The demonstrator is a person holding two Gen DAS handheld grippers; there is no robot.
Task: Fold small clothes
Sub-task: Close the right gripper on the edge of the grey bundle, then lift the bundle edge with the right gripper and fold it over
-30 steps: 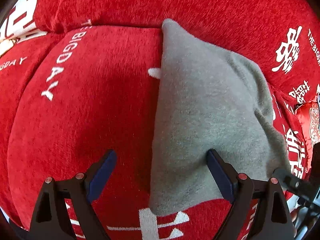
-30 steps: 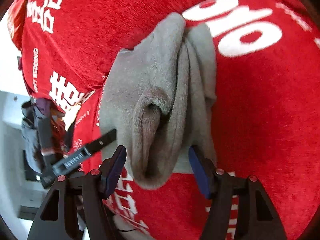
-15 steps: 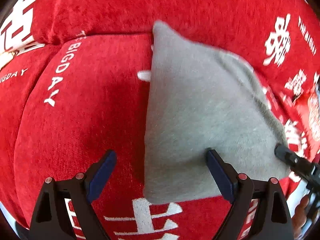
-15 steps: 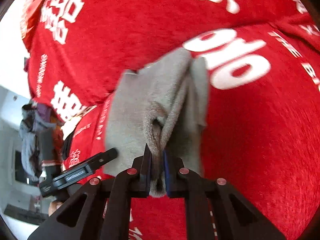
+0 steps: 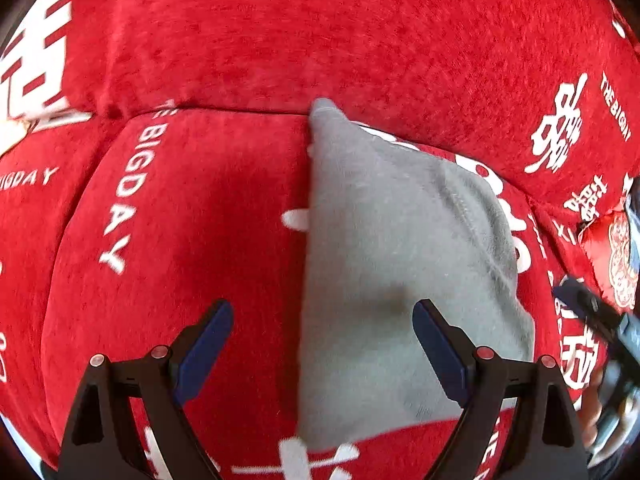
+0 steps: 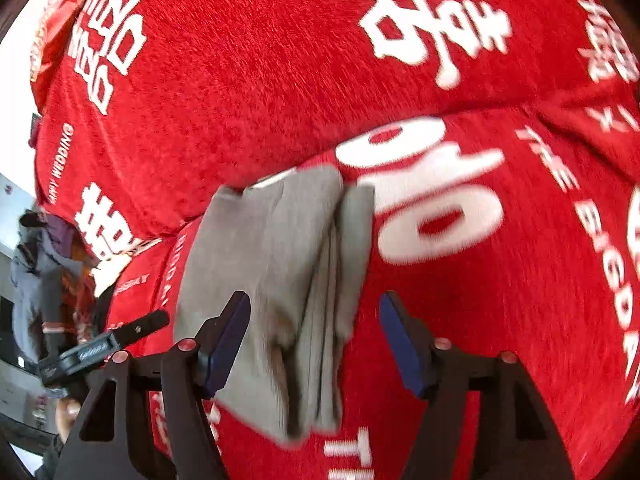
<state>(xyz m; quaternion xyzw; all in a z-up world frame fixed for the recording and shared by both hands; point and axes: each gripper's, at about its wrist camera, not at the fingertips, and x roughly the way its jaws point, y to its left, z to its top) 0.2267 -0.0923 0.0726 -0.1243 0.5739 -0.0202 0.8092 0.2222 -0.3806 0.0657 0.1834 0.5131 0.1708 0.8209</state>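
A small grey garment lies folded on the red seat cushion, its far corner touching the seam at the backrest. My left gripper hovers open above the garment's left edge, with one finger over red fabric and the other over grey; nothing is held. In the right wrist view the garment shows its stacked folded layers. The right gripper is above its near end. Its jaws are opening, and the pads stand clear of the cloth below them.
The red sofa cover with white lettering fills both views, and the backrest rises behind the seat. A red embroidered cushion lies at the right. A heap of other clothes is off the sofa's left end.
Half a second ago the right gripper was shut on the garment's folded edge. It has since opened and let go. Both grippers have risen away from the cloth.
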